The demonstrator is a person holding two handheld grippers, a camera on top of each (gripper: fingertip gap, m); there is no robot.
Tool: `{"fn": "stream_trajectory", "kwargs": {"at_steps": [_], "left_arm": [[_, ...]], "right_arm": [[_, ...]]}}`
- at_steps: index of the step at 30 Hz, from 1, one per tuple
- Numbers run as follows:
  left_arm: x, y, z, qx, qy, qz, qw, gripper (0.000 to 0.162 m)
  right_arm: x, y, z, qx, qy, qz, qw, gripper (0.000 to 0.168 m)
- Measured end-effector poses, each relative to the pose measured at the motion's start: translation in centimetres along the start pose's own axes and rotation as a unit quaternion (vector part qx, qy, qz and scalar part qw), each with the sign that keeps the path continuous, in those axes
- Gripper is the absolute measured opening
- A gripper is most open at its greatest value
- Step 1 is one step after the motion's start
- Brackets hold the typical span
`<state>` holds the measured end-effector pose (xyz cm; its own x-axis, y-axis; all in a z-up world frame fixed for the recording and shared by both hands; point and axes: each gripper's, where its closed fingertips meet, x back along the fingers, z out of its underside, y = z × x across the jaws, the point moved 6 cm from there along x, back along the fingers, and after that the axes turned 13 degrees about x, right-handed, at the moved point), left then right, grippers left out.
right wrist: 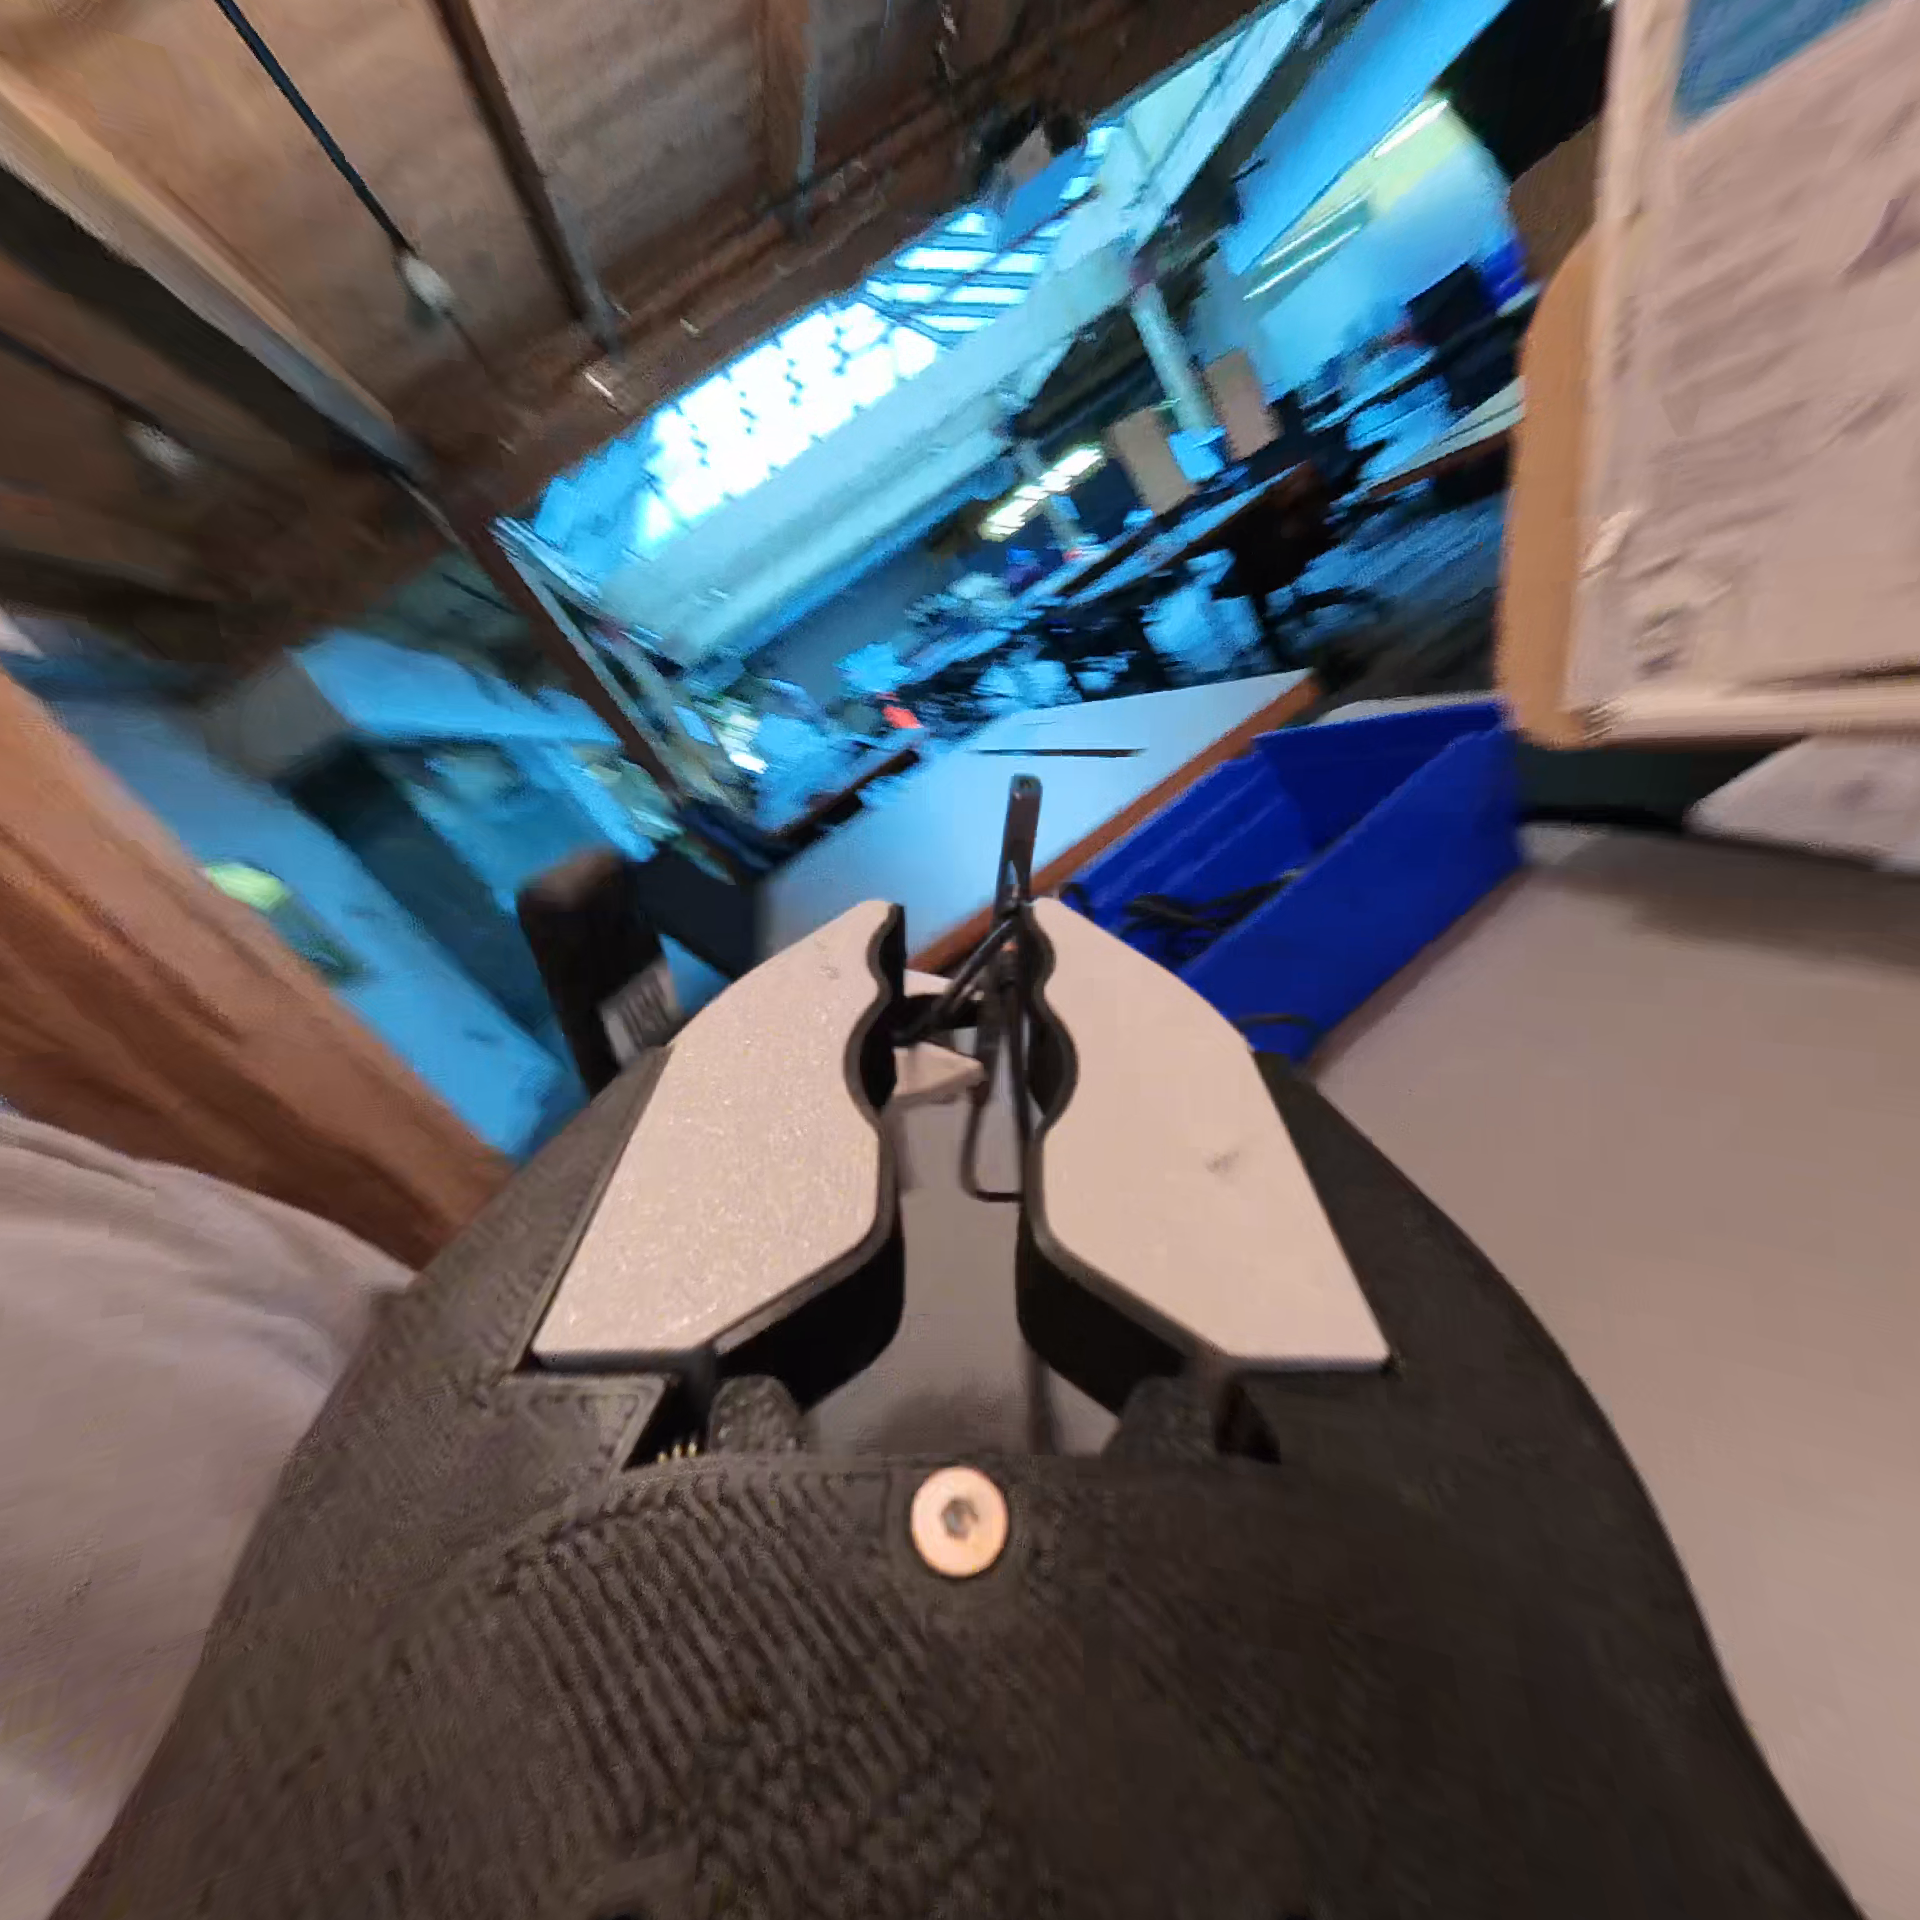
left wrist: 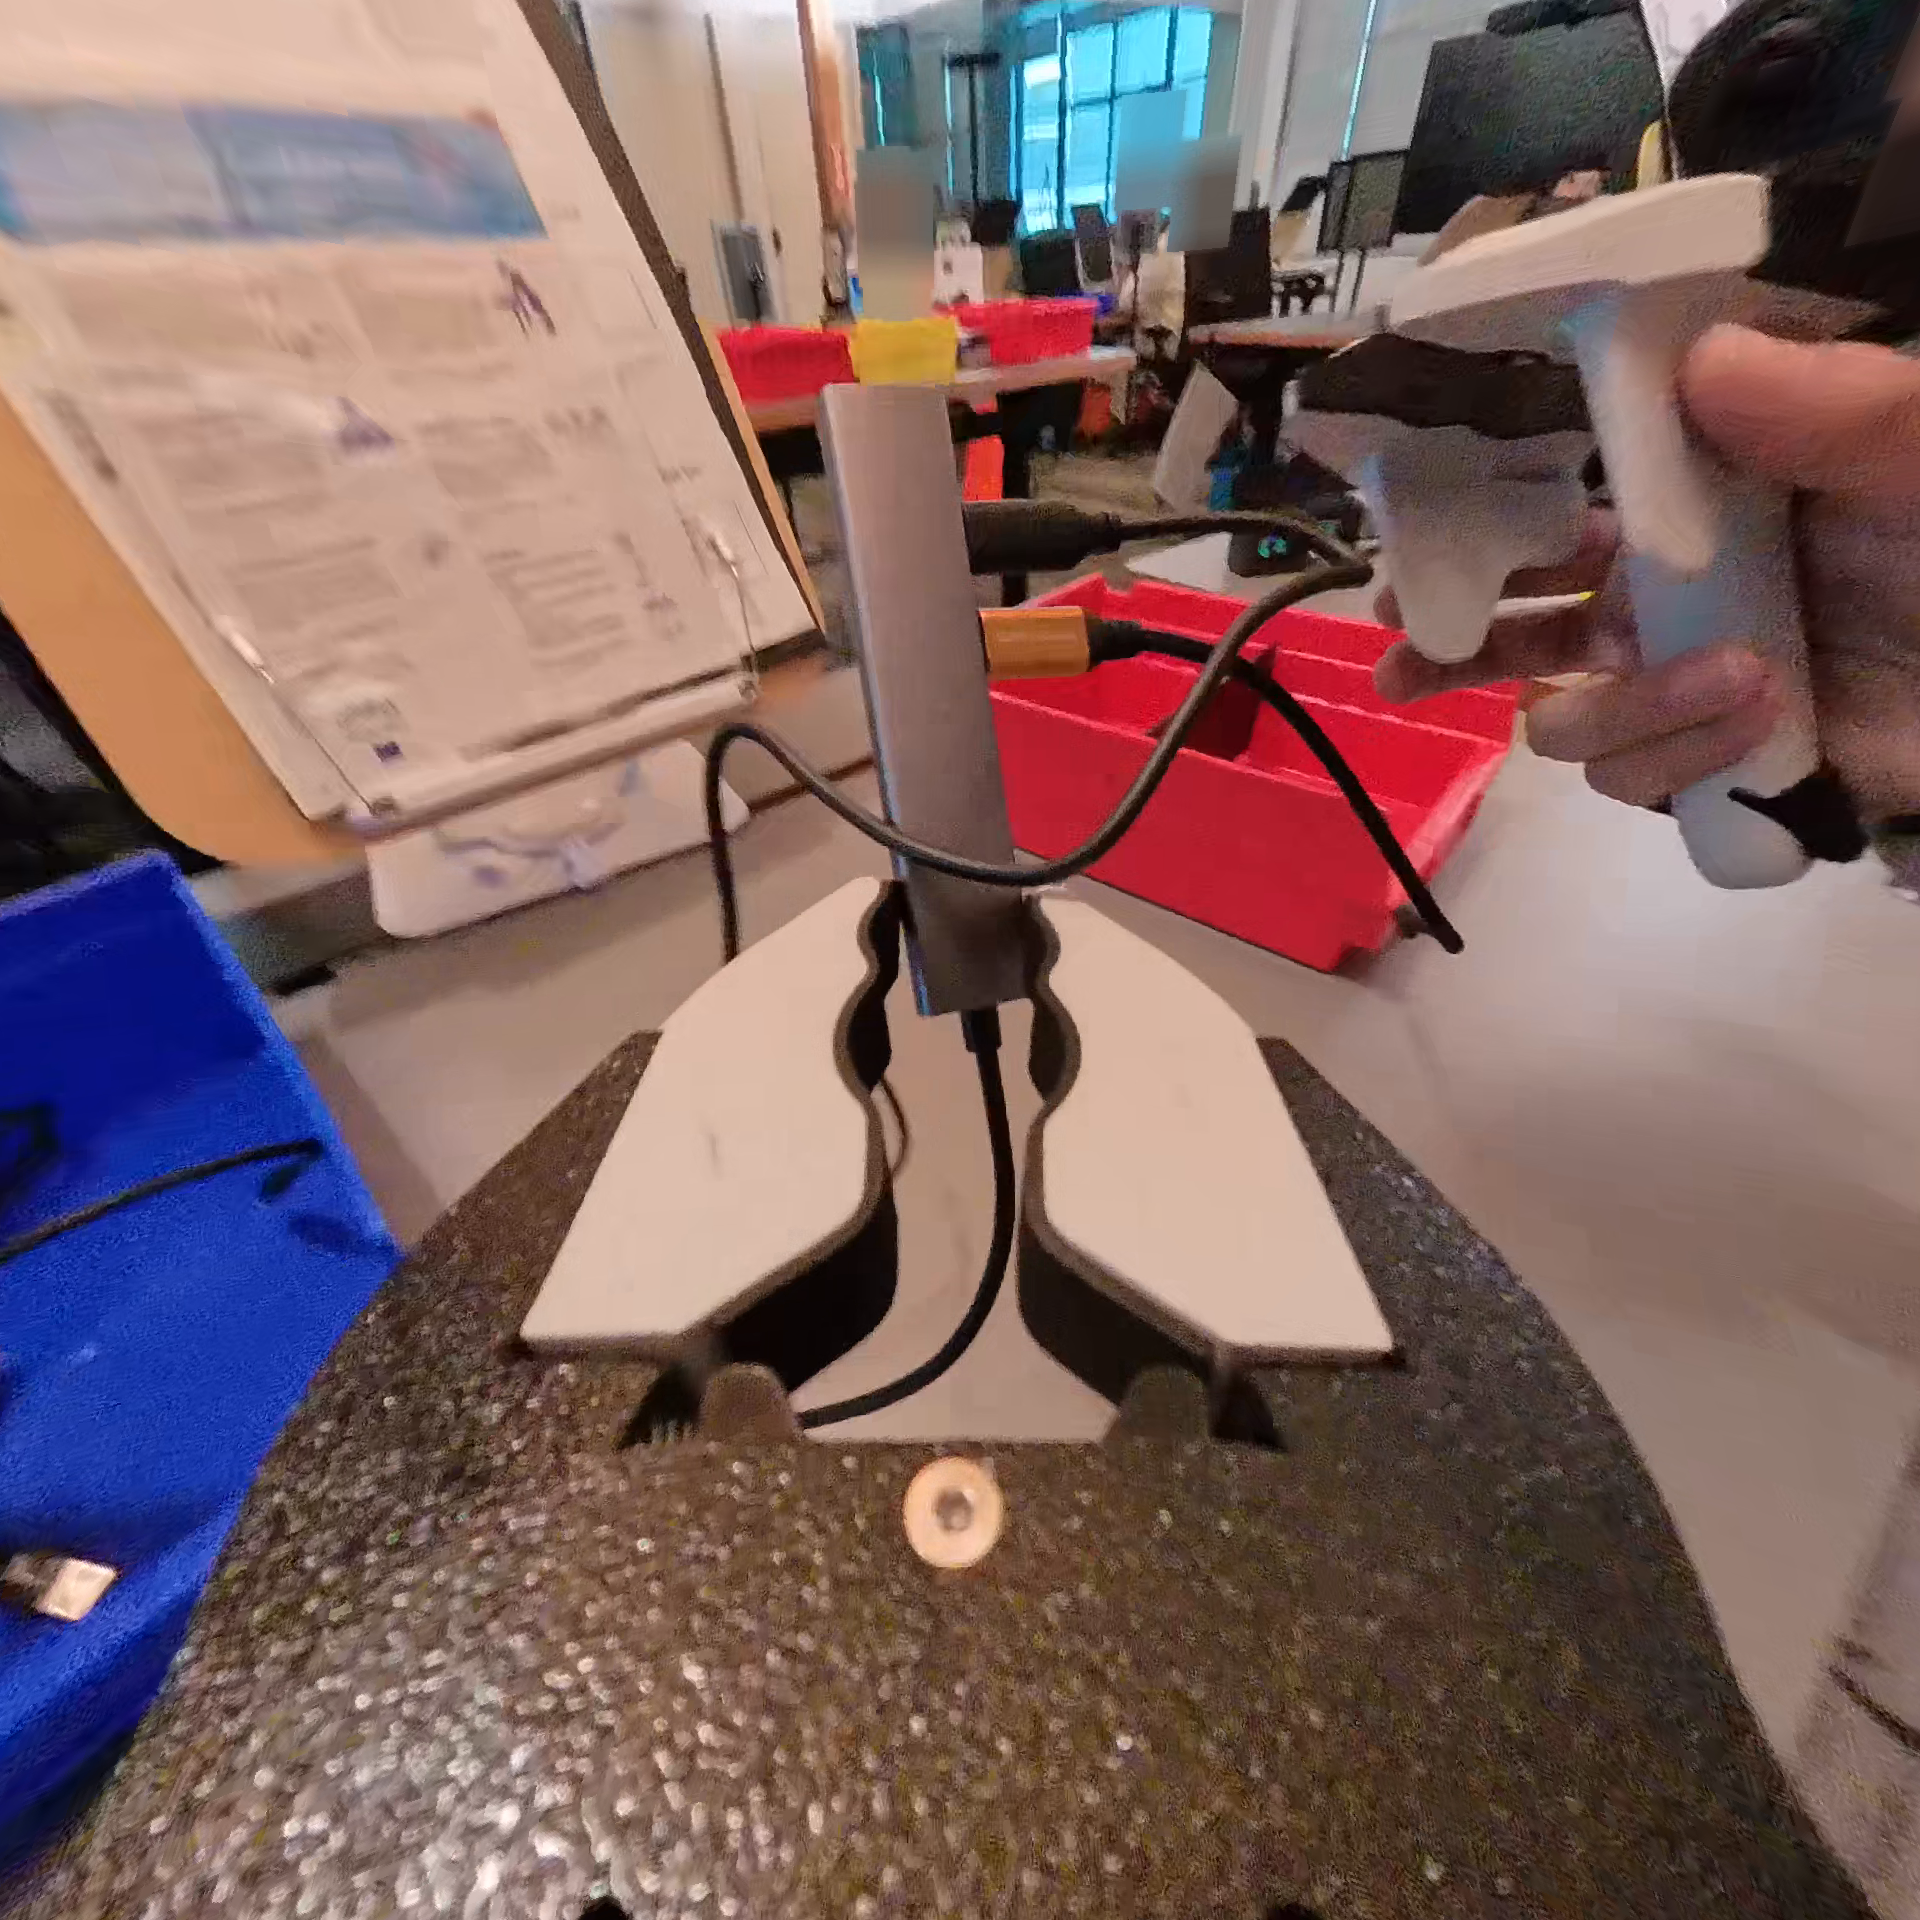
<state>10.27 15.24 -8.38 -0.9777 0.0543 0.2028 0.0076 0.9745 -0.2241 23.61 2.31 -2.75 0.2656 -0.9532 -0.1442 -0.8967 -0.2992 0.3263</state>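
Observation:
My left gripper (left wrist: 961,914) is shut on the lower end of a grey metal hub (left wrist: 904,623) and holds it upright above the table. A black plug (left wrist: 1029,535) and an orange plug (left wrist: 1039,644) sit in the hub's right side, and their black cables (left wrist: 1195,727) loop down. The hub's own cable (left wrist: 997,1195) hangs between my fingers. My right gripper (left wrist: 1439,623), held by a hand (left wrist: 1766,540), hovers to the right of the plugs, apart from them. In the right wrist view its jaws (right wrist: 968,925) stand a narrow gap apart. The hub (right wrist: 1020,831) shows edge-on through the gap.
A red divided bin (left wrist: 1195,821) stands behind the hub. A blue bin (left wrist: 156,1195) with a cable and a small metal connector (left wrist: 57,1584) is at the left, also in the right wrist view (right wrist: 1351,831). A leaning poster board (left wrist: 364,416) stands at the back left. The grey table (left wrist: 1558,1091) lies below.

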Motion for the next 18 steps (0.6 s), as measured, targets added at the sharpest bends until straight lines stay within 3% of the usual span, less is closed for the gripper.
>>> {"fn": "stream_trajectory", "kwargs": {"at_steps": [3, 7, 12, 14, 17, 18], "left_arm": [[0.0, 1.2, 1.7, 0.082, 0.195, 0.056, 0.976, 0.022], [-0.7, 2.0, 4.9, 0.069, 0.32, 0.07, 0.942, 0.022], [-1.1, 1.6, 5.9, 0.02, 0.292, 0.053, 0.955, 0.021], [-0.8, 0.9, 5.4, 0.011, 0.256, 0.08, 0.963, 0.021], [-0.1, 0.3, 4.5, -0.008, 0.218, 0.108, 0.97, 0.02], [-0.1, 0.3, 4.4, -0.016, 0.212, 0.112, 0.971, 0.02]], "right_arm": [[0.1, 1.6, 1.2, 0.16, 0.069, 0.07, 0.982, 0.046], [-2.1, 1.4, 5.8, 0.187, 0.173, 0.063, 0.965, 0.057], [-2.1, -3.6, 10.1, 0.115, 0.236, 0.129, 0.956, 0.053], [-1.8, -5.1, 11.1, 0.021, 0.231, 0.101, 0.967, 0.047], [-1.9, -5.6, 11.5, -0.079, 0.161, 0.038, 0.983, 0.039], [-2.0, -5.5, 11.7, -0.106, 0.149, 0.011, 0.983, 0.029]]}}
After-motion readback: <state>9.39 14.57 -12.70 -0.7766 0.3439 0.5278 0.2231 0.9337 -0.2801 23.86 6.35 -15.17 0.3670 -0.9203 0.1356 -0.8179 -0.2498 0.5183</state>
